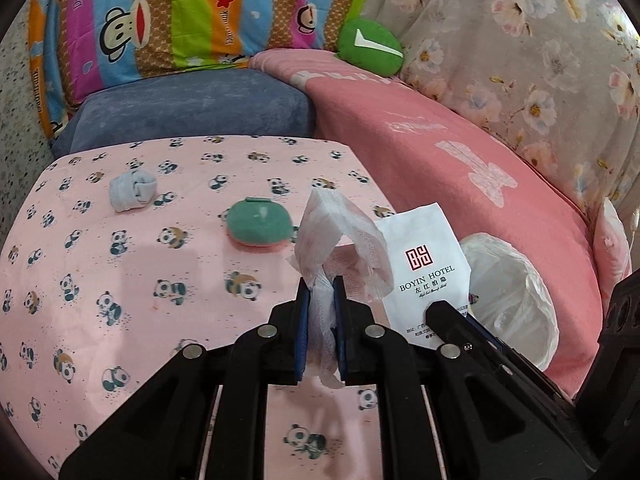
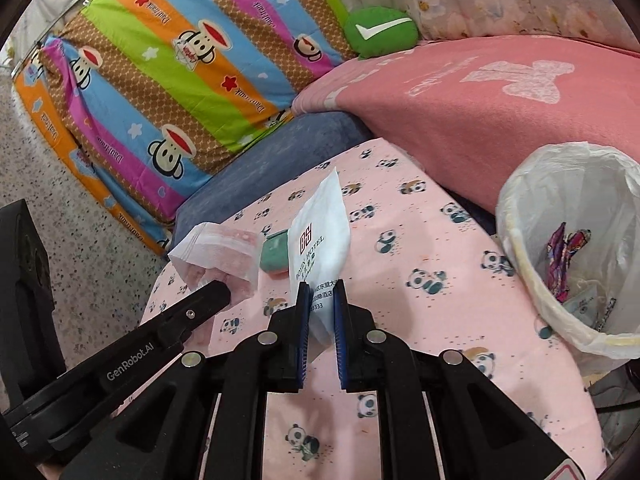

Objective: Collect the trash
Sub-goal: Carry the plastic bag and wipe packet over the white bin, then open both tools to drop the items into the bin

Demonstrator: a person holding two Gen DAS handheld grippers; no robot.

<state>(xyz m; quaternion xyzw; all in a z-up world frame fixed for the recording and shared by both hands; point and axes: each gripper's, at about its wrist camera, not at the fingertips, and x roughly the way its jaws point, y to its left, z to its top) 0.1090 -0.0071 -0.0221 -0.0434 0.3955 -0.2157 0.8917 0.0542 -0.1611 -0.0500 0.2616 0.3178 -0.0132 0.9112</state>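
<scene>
While left tongs pinch tissue, right tongs clamp hotel packet

A rolled pale-blue sock and a green pouch are lying on the panda-print cloth; a green check-mark cushion is resting against the striped monkey quilt.

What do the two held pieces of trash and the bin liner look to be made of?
Crumpled wipe: thin nonwoven tissue, embossed, matte, limp. Hotel sachet: smooth white paper or coated film, printed, holds creases. Bin liner: thin translucent plastic, glossy wrinkles.
</scene>
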